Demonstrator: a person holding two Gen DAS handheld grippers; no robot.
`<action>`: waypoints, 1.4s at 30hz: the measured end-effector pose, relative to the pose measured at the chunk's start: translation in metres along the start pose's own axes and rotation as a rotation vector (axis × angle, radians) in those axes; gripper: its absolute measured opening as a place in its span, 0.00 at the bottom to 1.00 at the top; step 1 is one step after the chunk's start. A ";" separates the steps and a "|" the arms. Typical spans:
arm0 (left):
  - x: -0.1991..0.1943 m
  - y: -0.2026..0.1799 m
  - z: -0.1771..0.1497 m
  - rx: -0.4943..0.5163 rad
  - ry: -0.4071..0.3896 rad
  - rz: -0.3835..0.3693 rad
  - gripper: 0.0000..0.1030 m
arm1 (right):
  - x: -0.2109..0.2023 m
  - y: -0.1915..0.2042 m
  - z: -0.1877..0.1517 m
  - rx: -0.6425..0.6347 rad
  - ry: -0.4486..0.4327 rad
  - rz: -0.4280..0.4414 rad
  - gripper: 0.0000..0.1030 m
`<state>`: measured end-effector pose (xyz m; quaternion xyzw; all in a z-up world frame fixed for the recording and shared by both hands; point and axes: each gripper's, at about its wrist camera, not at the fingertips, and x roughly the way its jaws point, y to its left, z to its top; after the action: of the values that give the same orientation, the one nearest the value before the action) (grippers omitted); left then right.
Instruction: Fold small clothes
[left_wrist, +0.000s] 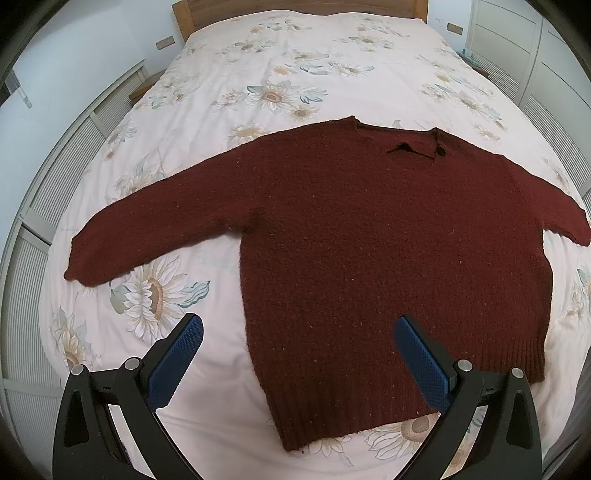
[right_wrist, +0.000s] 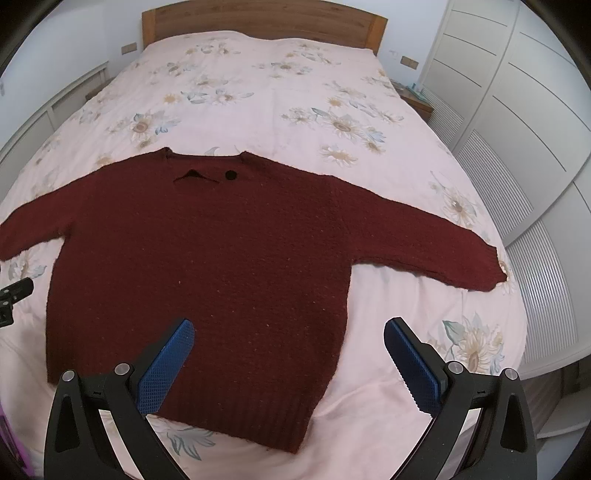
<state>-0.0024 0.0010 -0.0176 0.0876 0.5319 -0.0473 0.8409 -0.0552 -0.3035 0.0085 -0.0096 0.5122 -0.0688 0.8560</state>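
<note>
A: Where is the sweater (left_wrist: 388, 236) laid?
B: It is spread flat on the bed (left_wrist: 295, 66), sleeves outstretched.
A: And the grippers?
B: The left gripper (left_wrist: 297, 354) and right gripper (right_wrist: 288, 354) are held spread above its hem; nothing is gripped.

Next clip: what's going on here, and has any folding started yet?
A dark red knitted sweater lies flat on a floral bedspread, both sleeves spread out to the sides. No fold is made yet. The left tool and the right tool are both open, hovering over the hem end of the sweater, gripping nothing.
</note>
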 end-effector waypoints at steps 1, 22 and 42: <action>0.000 0.000 0.000 0.001 0.001 0.000 0.99 | 0.000 0.000 0.000 0.000 0.000 0.000 1.00; 0.012 -0.006 0.016 0.050 -0.002 0.000 0.99 | 0.045 -0.054 0.008 0.113 -0.047 -0.052 1.00; 0.071 -0.006 0.086 0.043 -0.001 0.003 0.99 | 0.226 -0.372 -0.003 0.802 0.150 -0.114 1.00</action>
<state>0.1037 -0.0208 -0.0462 0.1067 0.5300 -0.0574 0.8393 0.0068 -0.7010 -0.1586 0.3014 0.5043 -0.3108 0.7472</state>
